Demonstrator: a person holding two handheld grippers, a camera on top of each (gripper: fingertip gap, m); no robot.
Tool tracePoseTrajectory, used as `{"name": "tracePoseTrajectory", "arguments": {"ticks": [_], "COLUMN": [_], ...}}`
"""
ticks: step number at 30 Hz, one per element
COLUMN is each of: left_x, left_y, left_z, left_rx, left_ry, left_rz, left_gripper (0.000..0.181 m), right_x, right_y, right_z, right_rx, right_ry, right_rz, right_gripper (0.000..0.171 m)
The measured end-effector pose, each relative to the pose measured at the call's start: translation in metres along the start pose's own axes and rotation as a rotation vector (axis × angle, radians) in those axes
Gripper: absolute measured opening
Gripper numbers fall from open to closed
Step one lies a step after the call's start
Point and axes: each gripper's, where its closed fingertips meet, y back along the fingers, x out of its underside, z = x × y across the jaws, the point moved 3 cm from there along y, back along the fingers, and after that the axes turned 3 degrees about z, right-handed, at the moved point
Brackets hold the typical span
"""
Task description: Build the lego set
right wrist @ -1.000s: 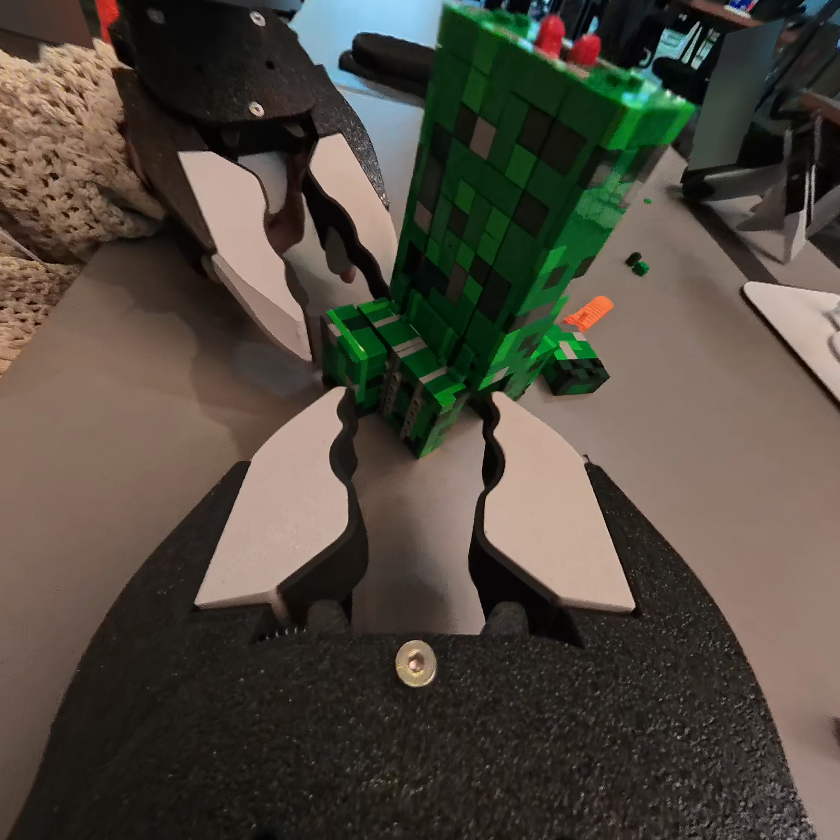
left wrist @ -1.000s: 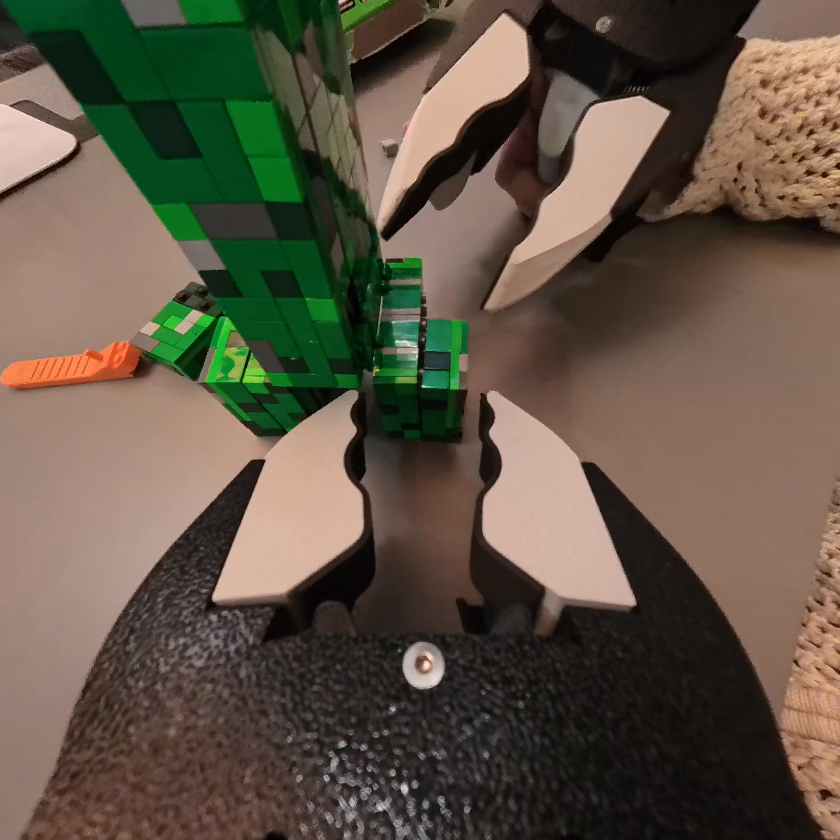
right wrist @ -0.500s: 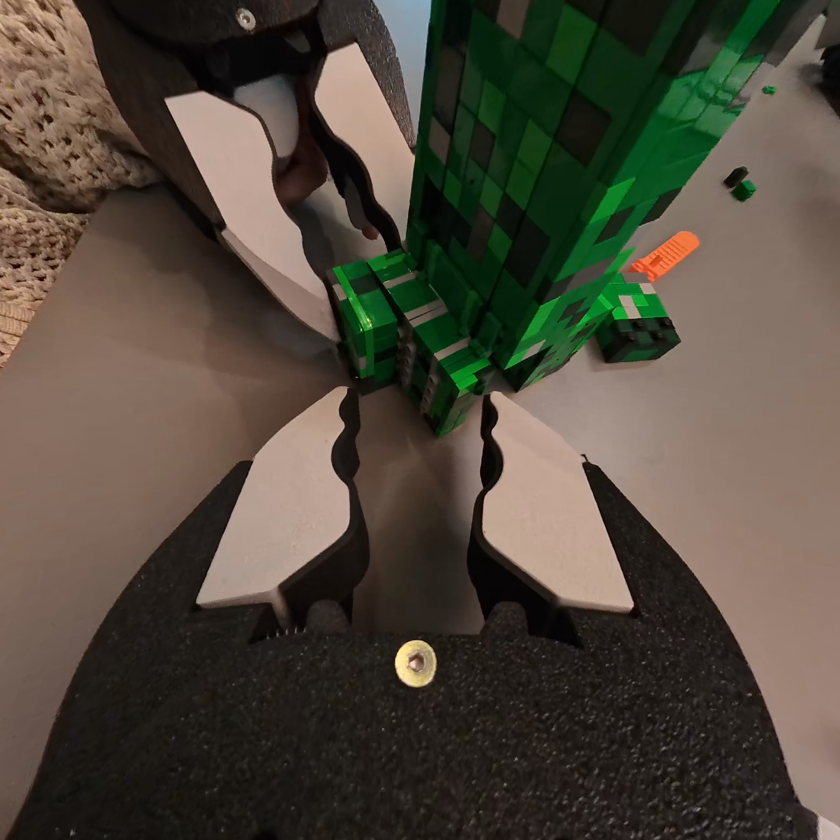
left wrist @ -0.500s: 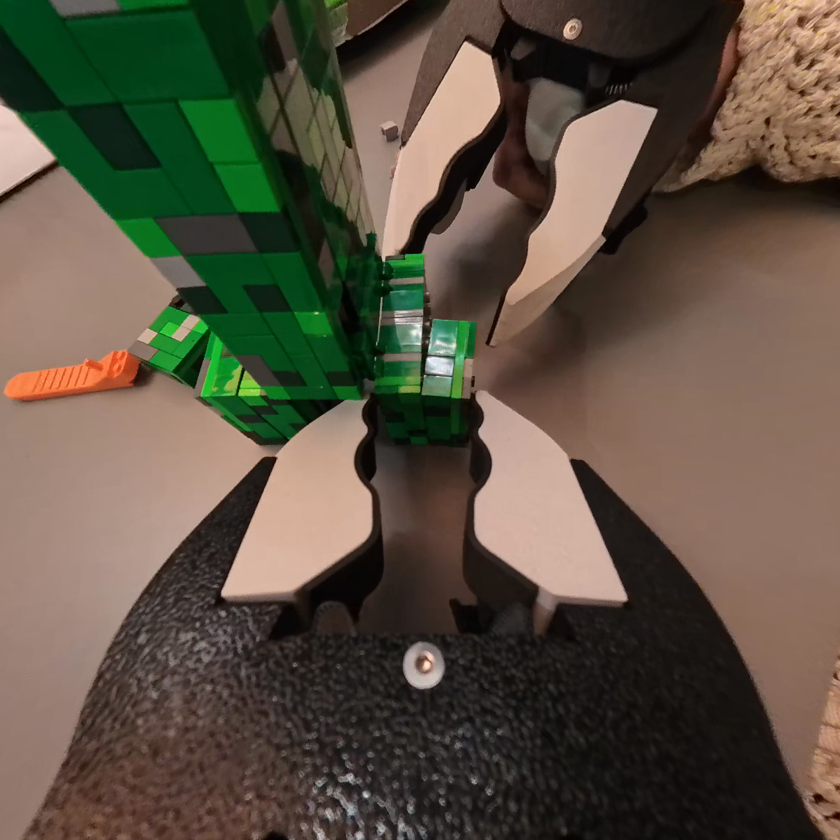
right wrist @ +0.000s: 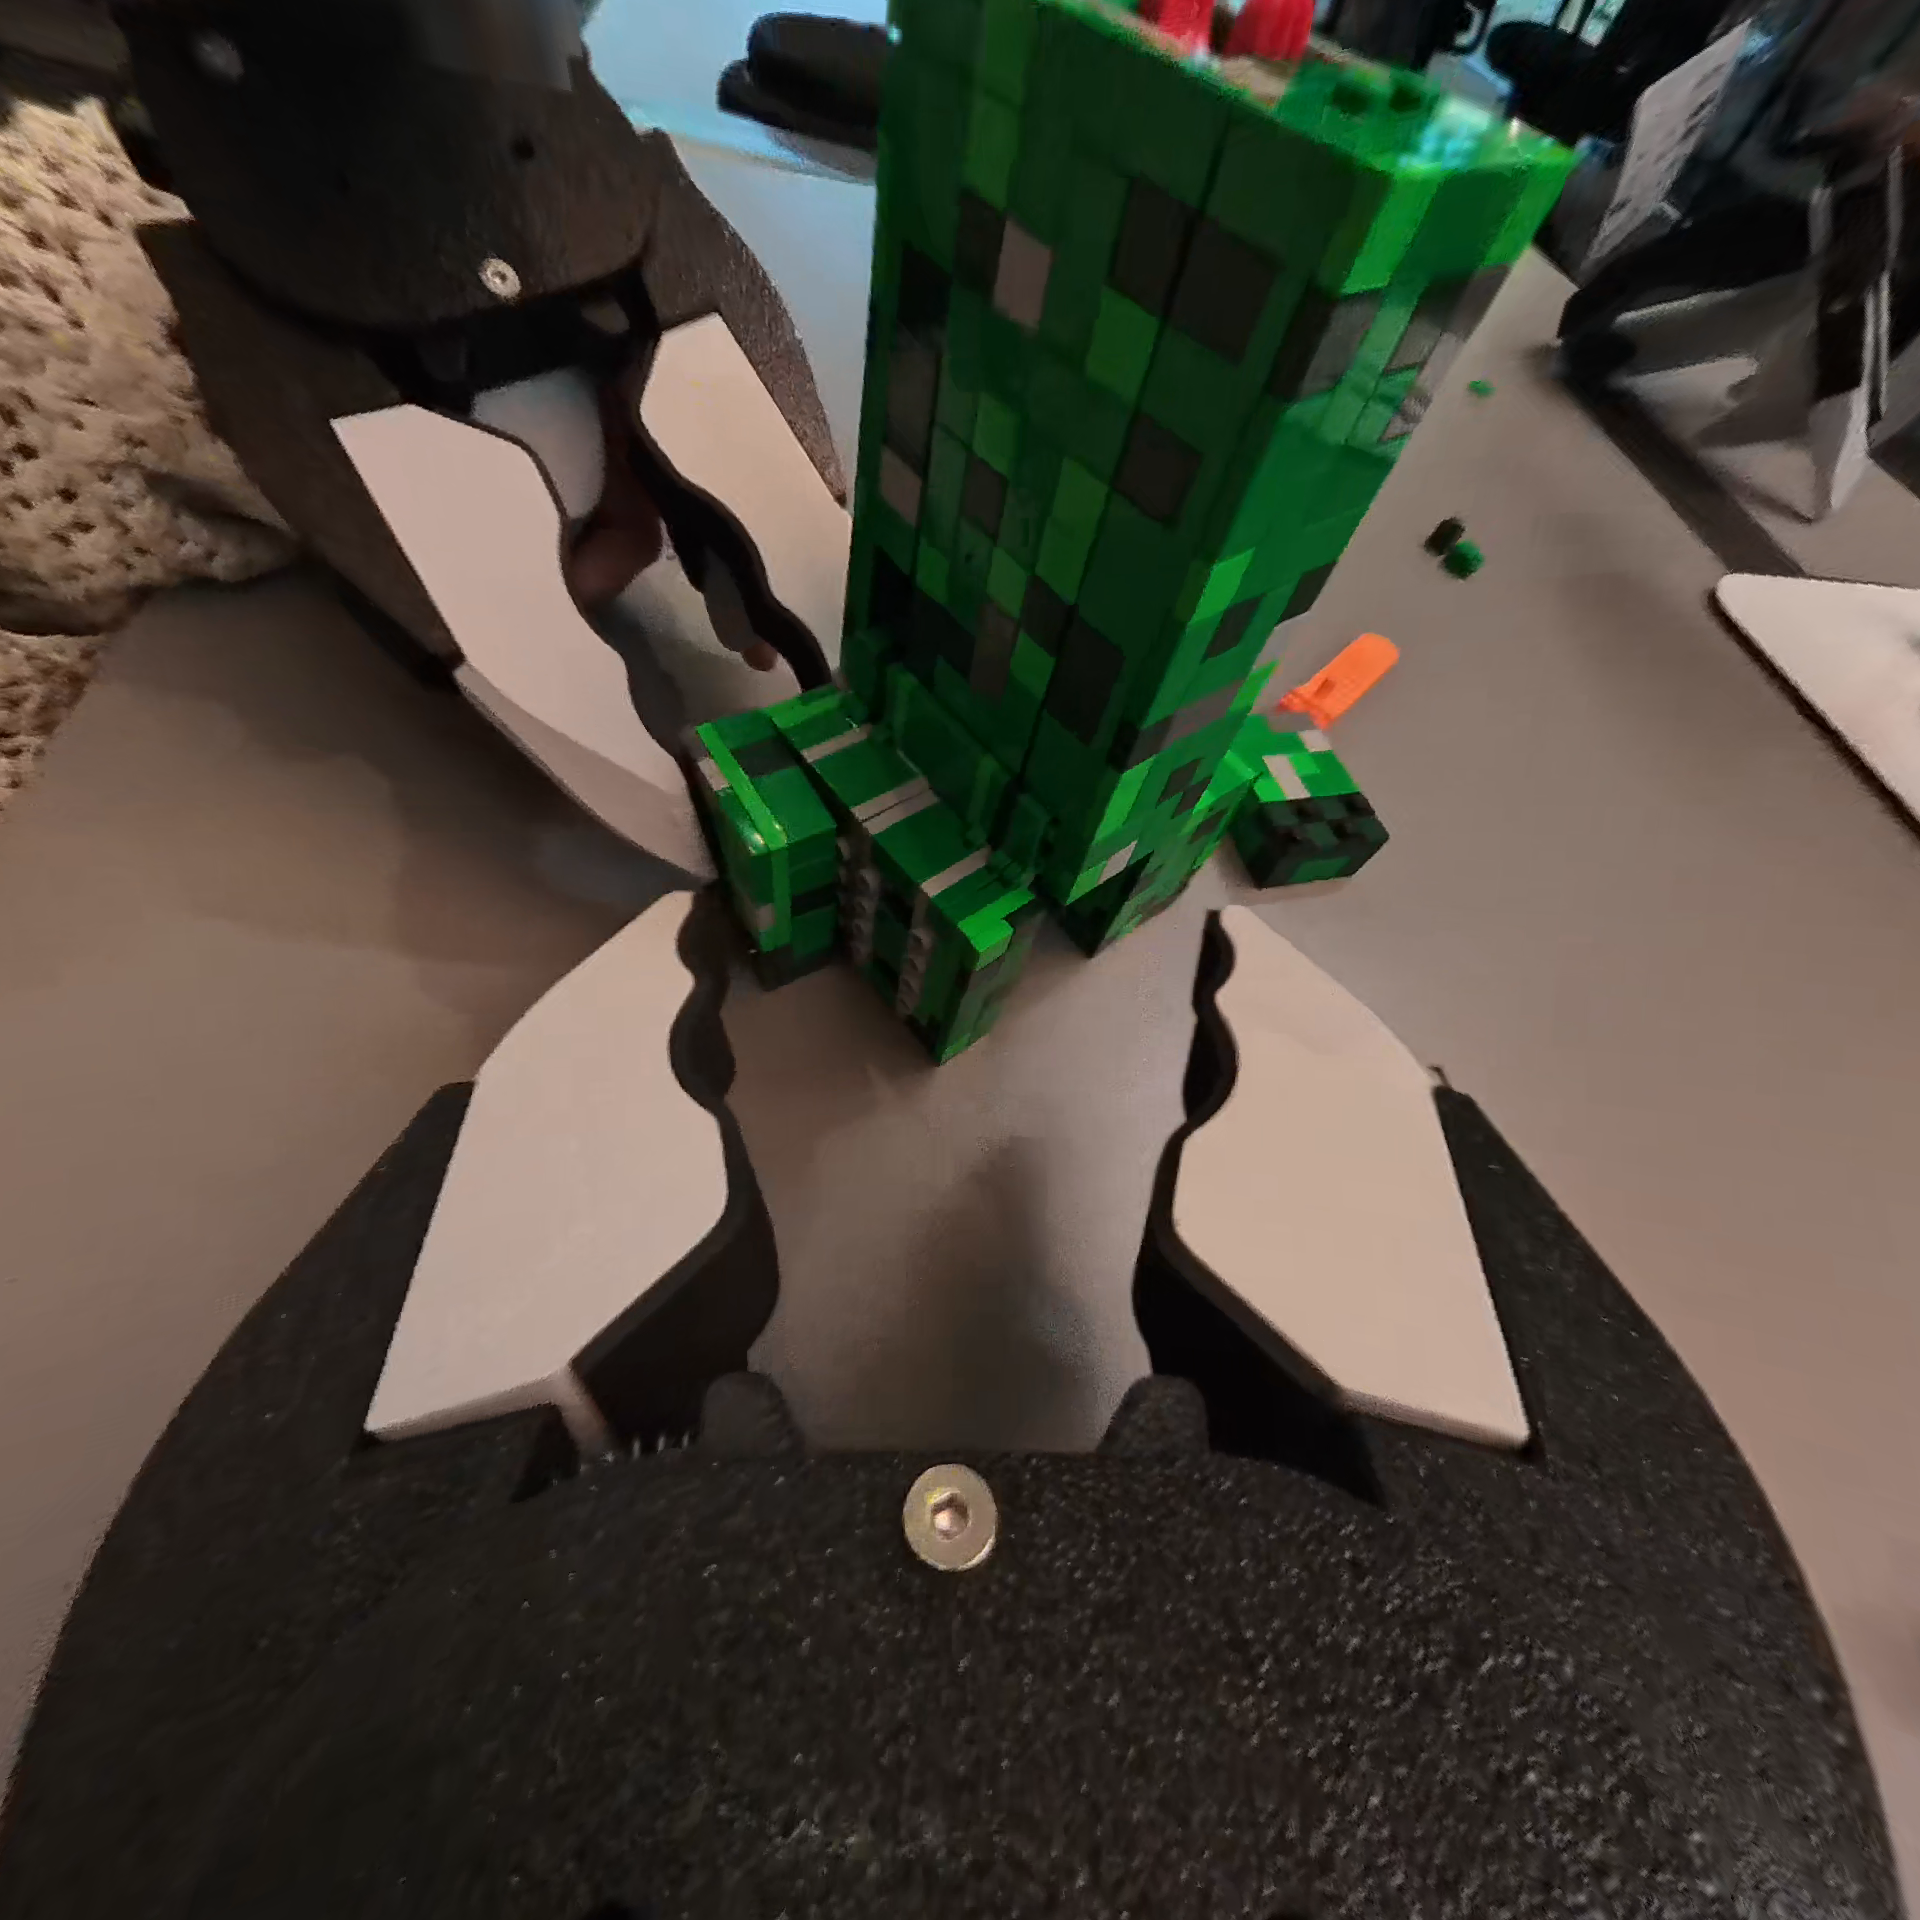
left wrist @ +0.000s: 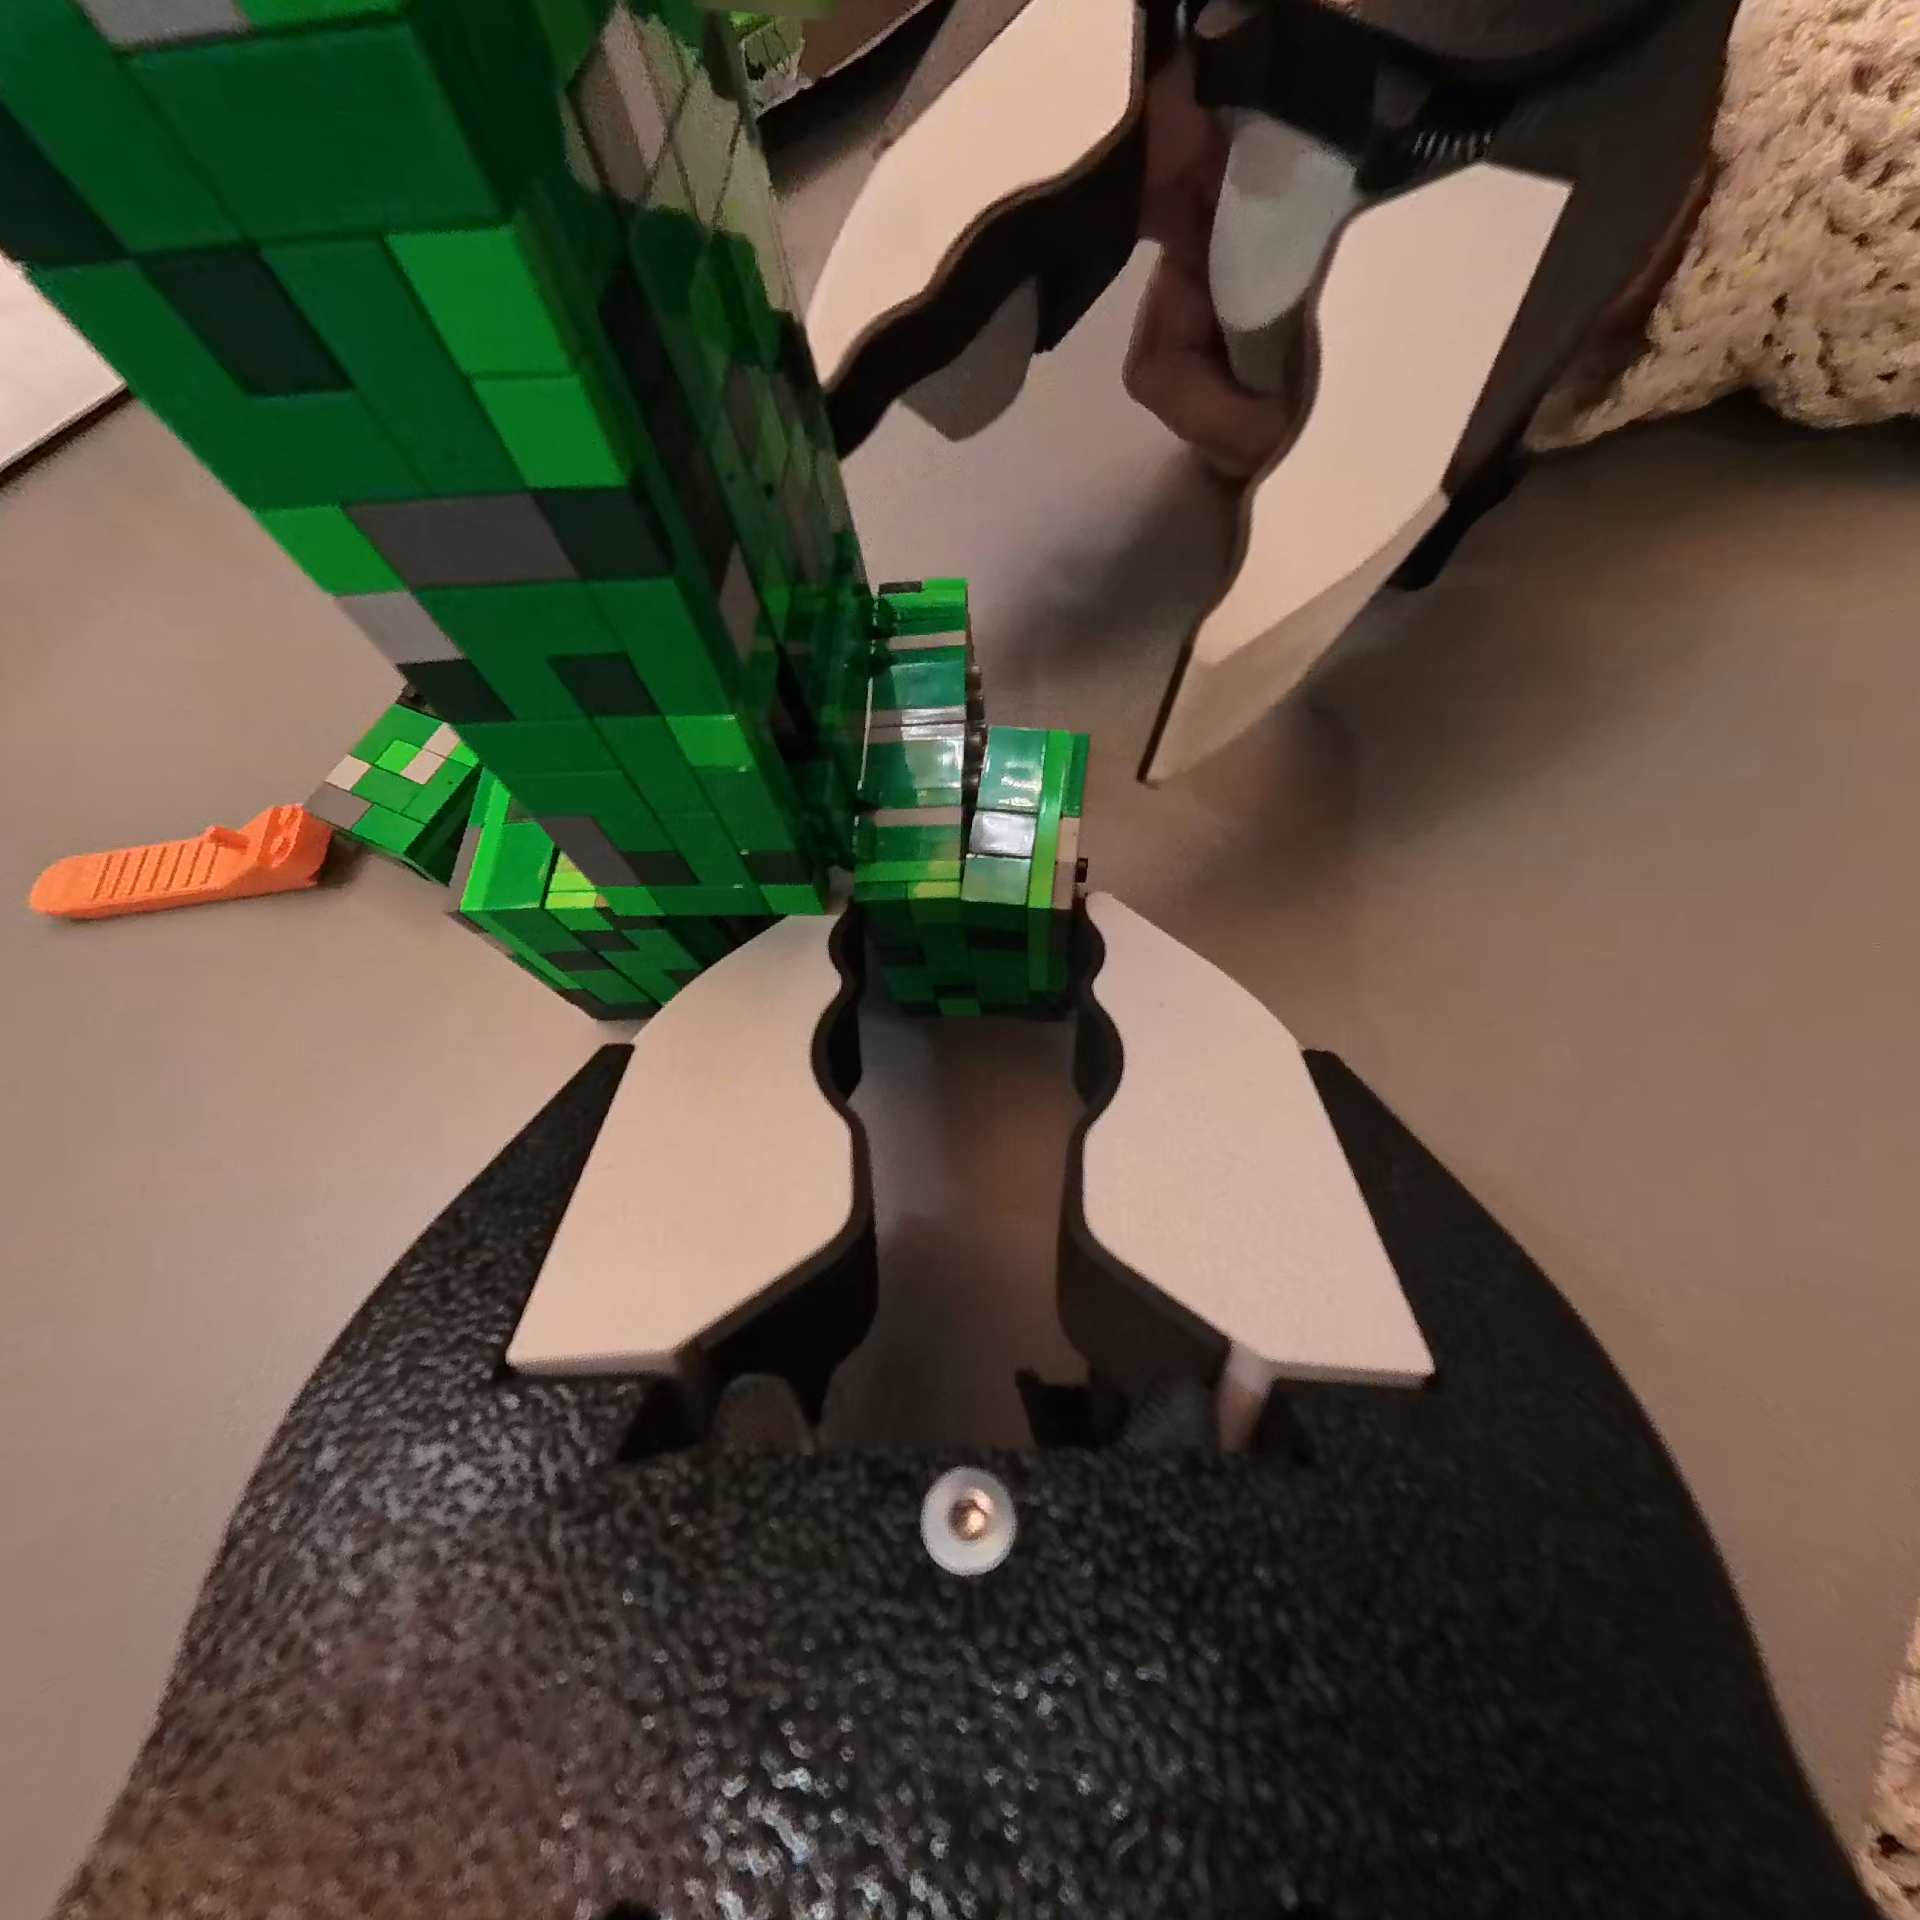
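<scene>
Left wrist view: you are at the foot-fitting step. The tall green body (left wrist: 436, 436) stands upright on the tabletop (left wrist: 1507, 1039), and a small green foot block (left wrist: 971, 862) sits against its base on the right. Your left gripper (left wrist: 971, 935) comes in low and level, its jaws close on either flank of the foot — touching or nearly so. I would judge it clamped on the foot, though whether there is real pressure I cannot tell. The right gripper (left wrist: 997, 582) hangs above and beyond, tilted down with its jaws wide apart, empty. A loose foot (left wrist: 400, 784) and an orange separator (left wrist: 171, 868) lie well apart on the left.

Right wrist view: the body (right wrist: 1122, 468) rises ahead with red studs (right wrist: 1226, 21) on top, and the foot (right wrist: 774, 831) is the outermost of the small blocks pressed together at its base. The right gripper (right wrist: 951, 925) stays short of them, jaws spread and holding nothing, slightly raised and pitched down. The left gripper (right wrist: 717, 769) reaches in from the upper left, steep, its tips at the foot.

Next, as I judge it — brace the body with the right gripper while the left presses the foot home. Push squarely, or the body may tip.
</scene>
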Motion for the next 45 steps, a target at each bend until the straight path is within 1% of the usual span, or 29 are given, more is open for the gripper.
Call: {"name": "tracePoseTrajectory", "arguments": {"ticks": [1, 4, 9, 13, 22, 29, 32, 38, 39, 41, 42, 45], "left_x": [0.000, 0.000, 0.000, 0.000, -0.001, 0.000, 0.001, 0.002, 0.003, 0.013, 0.015, 0.016], "left_y": [0.000, 0.000, 0.000, 0.000, 0.000, -0.002, -0.003, -0.004, -0.005, -0.008, -0.007, -0.004], "left_z": [0.000, 0.000, 0.000, 0.000, 0.000, 0.001, 0.000, 0.001, 0.000, -0.002, -0.003, -0.002], "left_rx": [0.001, 0.009, 0.014, 0.021, 0.025, -0.036, -0.057, -0.016, -0.004, 0.022, 0.042, 0.030], "left_ry": [0.001, 0.007, 0.007, 0.004, -0.002, -0.043, -0.062, -0.026, -0.022, -0.016, -0.016, -0.032], "left_rz": [0.000, 0.000, 0.000, 0.000, 0.000, 0.016, 0.024, 0.036, 0.046, 0.132, 0.135, 0.129], "left_gripper": [0.037, 0.037, 0.037, 0.037, 0.037, 0.040, 0.042, 0.041, 0.043, 0.047, 0.050, 0.056], "right_x": [0.001, 0.002, 0.004, 0.007, 0.005, 0.005, 0.005, 0.004, 0.004, 0.004, 0.004, 0.004], "right_y": [-0.003, -0.009, -0.011, -0.014, -0.014, -0.013, -0.013, -0.013, -0.013, -0.013, -0.013, -0.013], "right_z": [0.000, 0.003, 0.003, 0.005, 0.007, 0.008, 0.008, 0.008, 0.008, 0.008, 0.008, 0.008], "right_rx": [0.007, -0.042, -0.114, -0.130, -0.197, -0.204, -0.203, -0.201, -0.201, -0.200, -0.199, -0.198], "right_ry": [0.005, -0.024, -0.091, -0.093, -0.125, -0.122, -0.118, -0.112, -0.111, -0.111, -0.110, -0.109], "right_rz": [0.022, 0.060, 0.084, 0.114, 0.111, 0.109, 0.109, 0.110, 0.111, 0.111, 0.111, 0.113], "right_gripper": [0.091, 0.090, 0.074, 0.072, 0.058, 0.051, 0.050, 0.050, 0.050, 0.049, 0.049, 0.049]}}
